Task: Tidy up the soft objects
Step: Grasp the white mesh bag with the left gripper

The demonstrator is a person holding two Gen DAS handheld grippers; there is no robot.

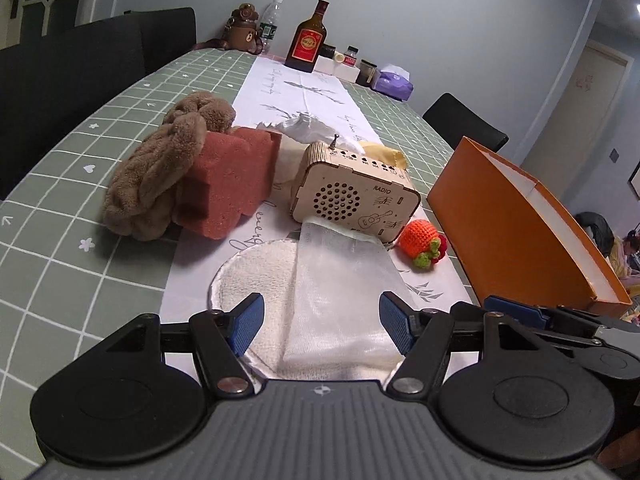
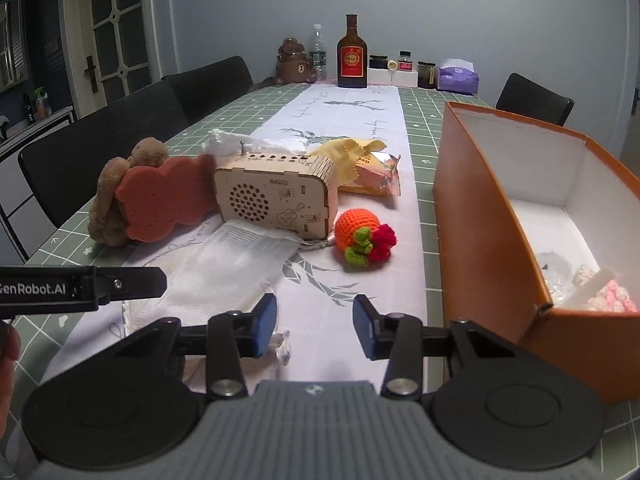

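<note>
My left gripper (image 1: 322,320) stands open low over a white mesh bag (image 1: 340,276), which lies on a round white pad (image 1: 252,280); the bag runs between the blue pads (image 1: 248,320). My right gripper (image 2: 315,326) is open over bare runner, nothing between its fingers. Ahead of it lies an orange crochet fruit (image 2: 356,232) with green and red bits. A brown plush cloth (image 1: 160,176) leans on a red sponge (image 1: 232,184). The orange box (image 2: 480,220) at the right holds pink and white soft pieces (image 2: 600,296).
A wooden toy radio (image 2: 276,196) stands mid-table on the mesh bag's far end. Behind it lie a yellow cloth (image 2: 352,152), a snack packet (image 2: 376,180) and a crumpled white bag (image 1: 308,128). Bottles and jars (image 2: 352,56) line the far edge. Black chairs (image 2: 100,148) flank the table.
</note>
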